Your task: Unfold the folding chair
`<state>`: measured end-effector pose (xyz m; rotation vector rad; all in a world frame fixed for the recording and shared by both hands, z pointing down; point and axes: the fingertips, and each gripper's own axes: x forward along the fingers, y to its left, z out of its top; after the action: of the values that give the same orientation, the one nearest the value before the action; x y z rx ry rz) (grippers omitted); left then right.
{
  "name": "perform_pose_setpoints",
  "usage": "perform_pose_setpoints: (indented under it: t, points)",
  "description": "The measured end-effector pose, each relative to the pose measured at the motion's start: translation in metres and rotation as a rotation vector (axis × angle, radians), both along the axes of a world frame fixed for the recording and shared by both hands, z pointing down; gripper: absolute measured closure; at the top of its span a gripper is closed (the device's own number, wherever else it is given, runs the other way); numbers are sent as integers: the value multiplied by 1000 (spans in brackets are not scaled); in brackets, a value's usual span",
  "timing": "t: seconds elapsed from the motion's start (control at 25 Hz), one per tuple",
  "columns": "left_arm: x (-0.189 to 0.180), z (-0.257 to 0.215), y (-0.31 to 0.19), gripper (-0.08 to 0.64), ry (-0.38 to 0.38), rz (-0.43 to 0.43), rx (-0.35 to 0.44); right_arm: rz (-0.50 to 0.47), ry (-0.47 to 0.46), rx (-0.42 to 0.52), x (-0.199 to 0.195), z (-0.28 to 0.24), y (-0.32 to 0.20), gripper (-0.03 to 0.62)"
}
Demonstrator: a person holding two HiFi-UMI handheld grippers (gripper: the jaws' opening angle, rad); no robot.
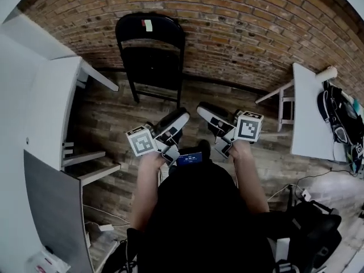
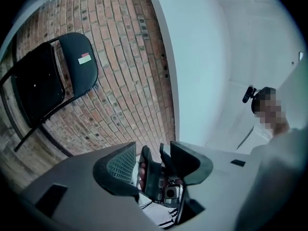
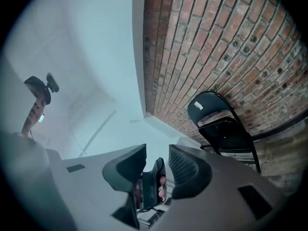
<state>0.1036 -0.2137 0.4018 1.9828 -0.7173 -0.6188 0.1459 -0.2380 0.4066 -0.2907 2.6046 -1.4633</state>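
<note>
Black top (image 1: 199, 226), seemingly short-sleeved, plain and loose.

Head view: a strip of bare wooden floor (image 1: 190, 95) lies open through the centre of the frame, from the left gripper (image 1: 181, 118) and right gripper (image 1: 203, 109) up to the folding chair (image 1: 151, 56) at the brick wall (image 1: 244, 33), upper centre. A white table (image 1: 54, 95) with shelves (image 1: 91, 166) hems the strip at the left, and a second white table (image 1: 310, 112) with dark bags (image 1: 341, 121) beside it hems it at the right. Loose cables (image 1: 296, 189) cross the floor at lower right.
</note>
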Motion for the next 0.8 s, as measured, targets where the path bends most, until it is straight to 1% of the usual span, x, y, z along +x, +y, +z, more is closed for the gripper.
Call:
perform_pose_setpoints:
  t: [0.08, 0.2, 0.32, 0.4, 0.56, 0.68, 0.8]
  points:
    - [0, 3, -14, 341, -6, -23, -20, -13, -8, -14, 3, 2, -16, 465]
    - [-3, 9, -32, 341, -57, -58, -12, -40, -16, -21, 6, 3, -37, 465]
    - [4, 6, -46, 341, -71, -87, -20, -60, -28, -27, 12, 4, -49, 465]
    - [6, 11, -52, 341, -100, -98, -15, -79, -31, -30, 14, 4, -54, 465]
    - [18, 3, -66, 342, -142, -103, -31, -93, -31, -23, 18, 4, -71, 465]
    - [18, 3, -73, 342, -141, -108, -20, -99, -37, -37, 15, 7, -80, 465]
    - [11, 9, -79, 342, -122, -123, -31, -109, -19, -31, 8, 9, -85, 465]
